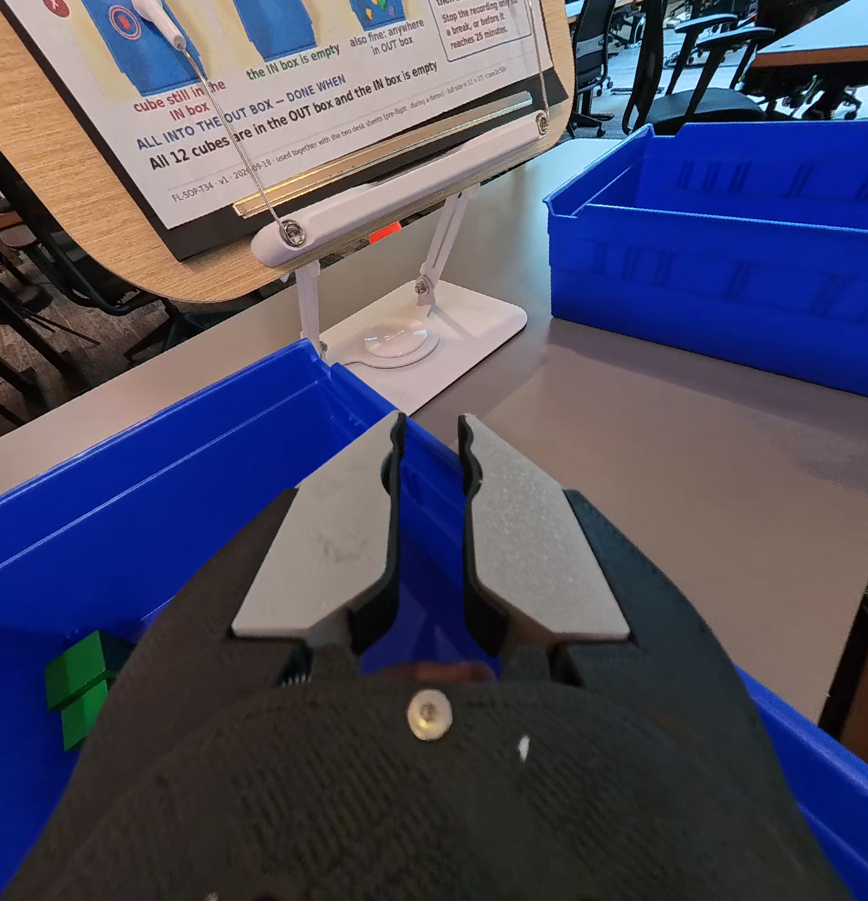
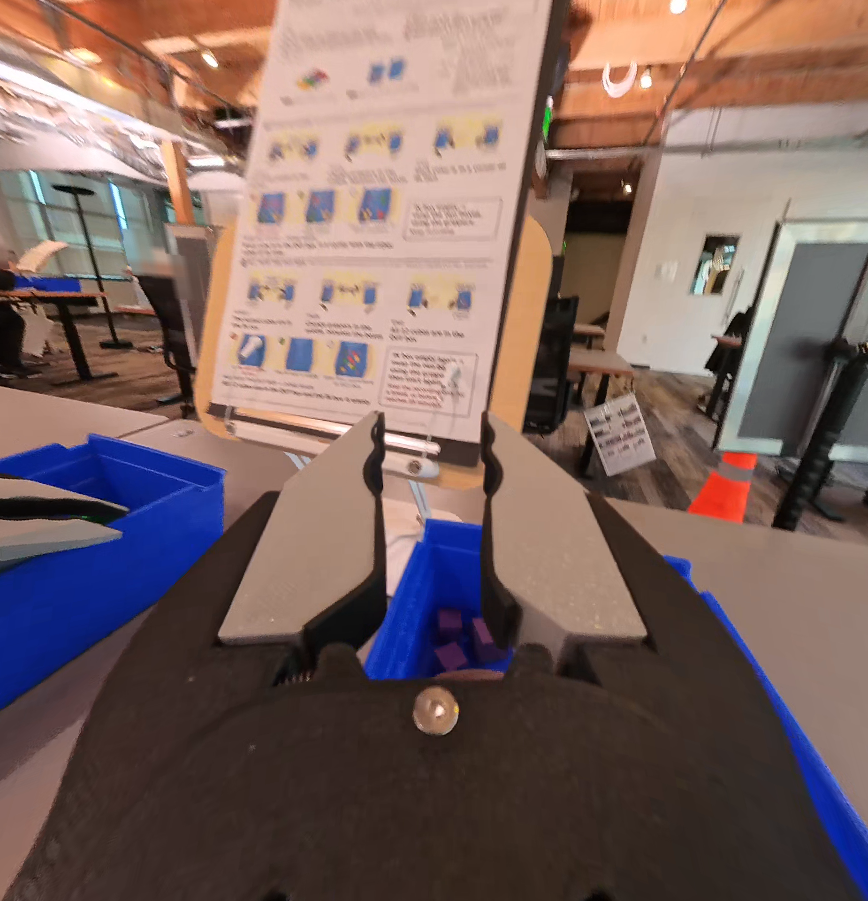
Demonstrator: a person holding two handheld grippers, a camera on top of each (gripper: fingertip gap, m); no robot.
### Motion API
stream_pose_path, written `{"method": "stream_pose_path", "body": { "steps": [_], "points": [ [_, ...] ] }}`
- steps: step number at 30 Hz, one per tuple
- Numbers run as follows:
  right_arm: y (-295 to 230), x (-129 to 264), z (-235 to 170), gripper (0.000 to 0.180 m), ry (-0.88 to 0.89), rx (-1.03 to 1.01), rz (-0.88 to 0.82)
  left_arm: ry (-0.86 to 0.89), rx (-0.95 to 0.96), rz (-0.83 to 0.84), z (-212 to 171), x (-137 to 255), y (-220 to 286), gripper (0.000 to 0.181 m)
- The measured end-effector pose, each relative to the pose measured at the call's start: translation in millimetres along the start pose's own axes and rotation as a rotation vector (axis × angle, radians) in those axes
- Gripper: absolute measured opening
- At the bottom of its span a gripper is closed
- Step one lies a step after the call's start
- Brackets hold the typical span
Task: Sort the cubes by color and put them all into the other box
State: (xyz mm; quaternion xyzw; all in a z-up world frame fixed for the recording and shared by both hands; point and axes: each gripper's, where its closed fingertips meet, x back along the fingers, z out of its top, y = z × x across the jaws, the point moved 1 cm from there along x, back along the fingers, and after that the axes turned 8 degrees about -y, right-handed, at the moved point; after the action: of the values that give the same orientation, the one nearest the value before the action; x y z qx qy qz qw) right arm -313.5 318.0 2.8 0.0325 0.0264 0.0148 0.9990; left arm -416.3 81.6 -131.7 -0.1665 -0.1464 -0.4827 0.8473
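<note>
We hold both grippers empty: the left gripper [image 1: 429,439] narrowly parted over the left box [image 1: 178,487] with green cubes [image 1: 78,682]; the right gripper [image 2: 433,439] wider above purple cubes [image 2: 459,643] in the right box [image 2: 407,609]. It seems we are between picks; next we must lower onto one cube.

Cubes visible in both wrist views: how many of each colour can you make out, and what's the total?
Green cubes: 2, in the left box, partly hidden behind the left gripper
Purple cubes: 3, in the right box, seen between the right gripper's fingers
Total visible: 5; others may be hidden.

Left tool [image 1: 429,424] fingers parted, empty; right tool [image 2: 432,429] wider apart, empty.
</note>
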Motion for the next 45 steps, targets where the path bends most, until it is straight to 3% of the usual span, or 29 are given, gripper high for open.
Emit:
{"method": "stream_pose_path", "body": {
  "steps": [4, 9, 16, 22, 27, 33, 38, 45],
  "points": [
    [-24, 4, 7, 0.038, 0.02, 0.059, 0.016, 0.002, 0.01, -0.003, 0, 0, 0, 0.02],
    [-75, -1, -5, 0.043, -0.025, -0.006, 0.204, -0.001, 0.002, 0.009, 0, 0, 0, 0.02],
    [-123, 8, -5, 0.043, -0.059, 0.165, 0.255, -0.012, -0.001, 0.042, -1, 2, -4, 0.022],
    [-154, 5, -26, 0.043, -0.13, 0.135, 0.333, 0.005, 0.06, 0.273, -1, 19, -45, 0.025],
    [-194, 1, -64, 0.043, -0.237, 0.255, 0.391, -0.074, 0.189, 0.514, -20, 33, -94, 0.04],
    [-212, -2, -91, 0.043, -0.302, 0.351, 0.399, -0.261, 0.31, 0.517, -54, 46, -119, 0.033],
    [-211, -4, -92, 0.043, -0.311, 0.319, 0.406, -0.286, 0.434, 0.456, -68, 57, -130, 0.035],
    [-210, -4, -93, 0.043, -0.312, 0.323, 0.403, -0.424, 0.402, 0.487, -90, 51, -127, 0.034]
  ]
}}
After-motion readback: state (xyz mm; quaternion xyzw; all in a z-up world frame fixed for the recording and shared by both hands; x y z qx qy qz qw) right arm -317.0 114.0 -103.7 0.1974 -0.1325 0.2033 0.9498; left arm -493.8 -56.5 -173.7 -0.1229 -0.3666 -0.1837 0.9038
